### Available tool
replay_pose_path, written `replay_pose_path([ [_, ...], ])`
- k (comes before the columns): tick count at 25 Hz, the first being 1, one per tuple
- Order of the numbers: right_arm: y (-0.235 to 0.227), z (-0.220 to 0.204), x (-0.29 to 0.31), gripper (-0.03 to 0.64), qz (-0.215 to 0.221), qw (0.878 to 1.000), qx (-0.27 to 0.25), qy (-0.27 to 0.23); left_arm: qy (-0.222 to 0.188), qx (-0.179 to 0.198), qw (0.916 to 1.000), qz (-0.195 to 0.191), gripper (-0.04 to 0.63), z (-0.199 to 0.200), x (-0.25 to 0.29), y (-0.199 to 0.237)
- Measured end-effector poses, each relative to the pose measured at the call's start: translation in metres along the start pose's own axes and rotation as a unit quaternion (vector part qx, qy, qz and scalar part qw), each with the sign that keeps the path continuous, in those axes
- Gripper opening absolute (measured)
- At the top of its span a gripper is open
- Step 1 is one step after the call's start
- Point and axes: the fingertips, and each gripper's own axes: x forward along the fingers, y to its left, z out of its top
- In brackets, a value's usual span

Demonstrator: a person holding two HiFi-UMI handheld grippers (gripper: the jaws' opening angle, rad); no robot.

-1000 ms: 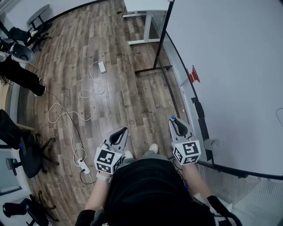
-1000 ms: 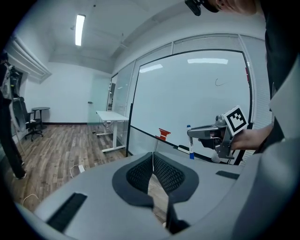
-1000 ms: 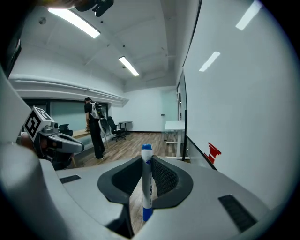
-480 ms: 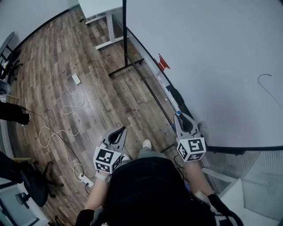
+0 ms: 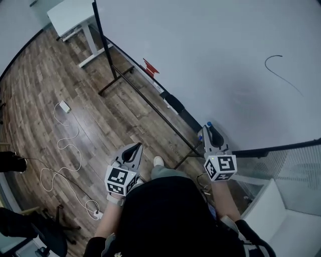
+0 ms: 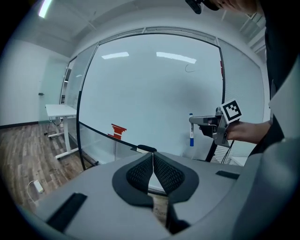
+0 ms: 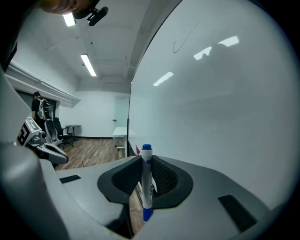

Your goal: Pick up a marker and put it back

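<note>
A white marker with a blue cap stands upright between the pads of my right gripper, which is shut on it. From the head view, the right gripper points at the lower edge of the large whiteboard, the marker's cap at its tips. My left gripper hangs over the wood floor, apart from the board. Its pads meet with nothing between them. The left gripper view shows the right gripper holding the marker before the board.
A black eraser and a red object sit on the board's ledge. A curved pen line marks the board. White cable and a power strip lie on the floor. A white desk stands far left; a glass panel lies right.
The view has swung toward the whiteboard, which now fills more of the picture. Both grippers have turned with it; the right one still holds the marker, now closer to the board's lower edge.
</note>
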Motion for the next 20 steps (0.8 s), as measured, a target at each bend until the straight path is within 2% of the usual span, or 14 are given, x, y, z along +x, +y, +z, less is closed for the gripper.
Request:
replay_pose_path([
  [4, -0.029, -0.001, -0.012, 0.091, -0.032, 0.999, 0.008, -0.005, 0.004, 0.012, 0.9995, -0.030, 0.021, 0.006, 0.023, -0.015],
  [10, -0.060, -0.004, -0.017, 0.091, -0.059, 0.998, 0.013, -0.011, 0.009, 0.016, 0.9985, -0.051, 0.021, 0.010, 0.049, -0.027],
  [20, -0.085, -0.042, -0.001, 0.091, -0.061, 0.998, 0.015, 0.021, 0.032, 0.021, 0.9977, -0.055, 0.021, 0.008, 0.070, -0.031],
])
